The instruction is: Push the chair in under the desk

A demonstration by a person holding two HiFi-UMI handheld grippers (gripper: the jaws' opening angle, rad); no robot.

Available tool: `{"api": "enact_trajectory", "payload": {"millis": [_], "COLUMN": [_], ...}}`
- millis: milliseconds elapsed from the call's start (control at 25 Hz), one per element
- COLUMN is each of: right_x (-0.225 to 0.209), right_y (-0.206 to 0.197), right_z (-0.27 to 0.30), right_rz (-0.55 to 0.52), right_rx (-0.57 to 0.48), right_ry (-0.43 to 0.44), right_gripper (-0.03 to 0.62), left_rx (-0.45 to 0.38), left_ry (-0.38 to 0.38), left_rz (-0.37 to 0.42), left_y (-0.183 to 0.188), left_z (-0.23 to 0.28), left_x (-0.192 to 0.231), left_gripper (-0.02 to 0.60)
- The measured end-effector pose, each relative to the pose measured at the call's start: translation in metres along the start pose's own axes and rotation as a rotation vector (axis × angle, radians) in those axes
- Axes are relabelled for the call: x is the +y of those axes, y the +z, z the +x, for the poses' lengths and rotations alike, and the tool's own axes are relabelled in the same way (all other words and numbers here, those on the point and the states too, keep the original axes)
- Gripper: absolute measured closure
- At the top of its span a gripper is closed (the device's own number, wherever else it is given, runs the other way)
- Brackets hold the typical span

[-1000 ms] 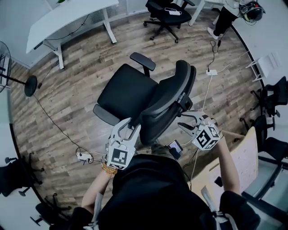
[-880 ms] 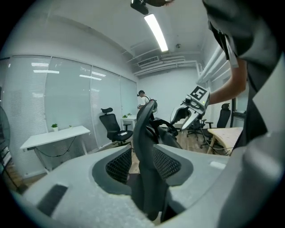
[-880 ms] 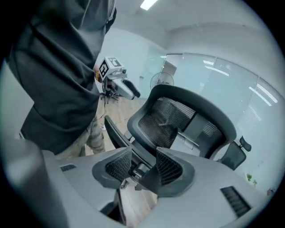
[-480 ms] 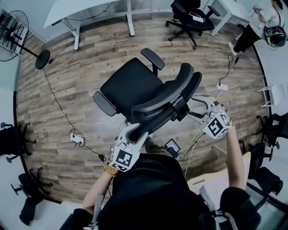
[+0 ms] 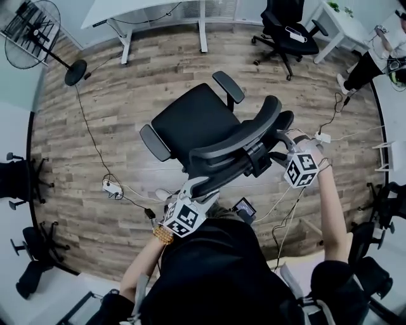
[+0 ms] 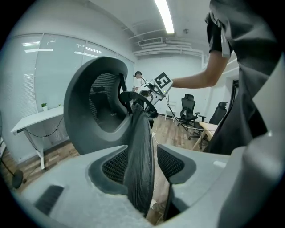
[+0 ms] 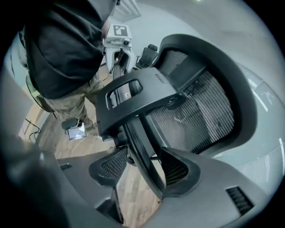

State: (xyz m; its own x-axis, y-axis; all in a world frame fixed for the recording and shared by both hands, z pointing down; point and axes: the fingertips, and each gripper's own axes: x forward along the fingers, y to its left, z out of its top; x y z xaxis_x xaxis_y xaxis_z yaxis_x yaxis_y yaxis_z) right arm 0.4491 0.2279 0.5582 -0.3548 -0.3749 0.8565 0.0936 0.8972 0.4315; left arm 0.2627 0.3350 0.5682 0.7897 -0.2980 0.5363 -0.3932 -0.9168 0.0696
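Note:
A black office chair (image 5: 190, 124) stands on the wood floor, its seat turned towards a white desk (image 5: 146, 9) at the top of the head view. I stand behind its mesh backrest (image 5: 241, 149). My left gripper (image 5: 202, 185) is at the backrest's lower left end. The mesh rim (image 6: 140, 151) runs between its jaws, which have just been opening, with a gap on the right side. My right gripper (image 5: 279, 143) is at the backrest's right end. A black frame bar (image 7: 142, 156) passes between its jaws, which have also just been opening.
A second black chair (image 5: 288, 32) stands by another white desk (image 5: 336, 19) at the top right. A fan (image 5: 28, 25) stands at the top left. A power strip (image 5: 111, 187) and cables lie on the floor to the left, and a small device (image 5: 244, 206) lies near my feet.
The room has swung to the right in the head view. The right gripper has rolled and moved up to the backrest's right end. The left gripper has sunk towards my body.

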Motion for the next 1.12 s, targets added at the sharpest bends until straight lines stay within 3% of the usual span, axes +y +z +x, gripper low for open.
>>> {"api": "enact_trajectory", "payload": {"millis": [120, 240, 440, 560, 720, 960, 1120], "right_x": [0.008, 0.018, 0.029, 0.035, 0.053, 0.068, 0.071], "right_y": [0.003, 0.008, 0.036, 0.056, 0.087, 0.122, 0.146], "right_z": [0.018, 0.029, 0.035, 0.037, 0.043, 0.048, 0.054], "right_rz": [-0.088, -0.150, -0.126, -0.104, -0.110, -0.016, 0.036], "right_rx": [0.056, 0.102, 0.061, 0.006, -0.029, -0.127, -0.127], "right_ry": [0.048, 0.104, 0.107, 0.076, 0.057, 0.082, 0.095], "right_gripper": [0.369, 0.416, 0.436, 0.434, 0.449, 0.467, 0.471], "left_rx": [0.036, 0.066, 0.110, 0.184, 0.290, 0.297, 0.318], "left_ry": [-0.004, 0.046, 0.103, 0.059, -0.034, -0.115, -0.152], "left_rz": [0.035, 0.085, 0.114, 0.196, 0.404, 0.470, 0.499], "left_y": [-0.009, -0.015, -0.033, -0.050, -0.081, -0.097, -0.105], "left_z": [0.004, 0.004, -0.013, -0.023, -0.040, -0.064, -0.079], "left_x": [-0.006, -0.001, 0.025, 0.038, 0.047, 0.069, 0.089], "left_gripper": [0.364, 0.364, 0.366, 0.366, 0.434, 0.434, 0.434]}}
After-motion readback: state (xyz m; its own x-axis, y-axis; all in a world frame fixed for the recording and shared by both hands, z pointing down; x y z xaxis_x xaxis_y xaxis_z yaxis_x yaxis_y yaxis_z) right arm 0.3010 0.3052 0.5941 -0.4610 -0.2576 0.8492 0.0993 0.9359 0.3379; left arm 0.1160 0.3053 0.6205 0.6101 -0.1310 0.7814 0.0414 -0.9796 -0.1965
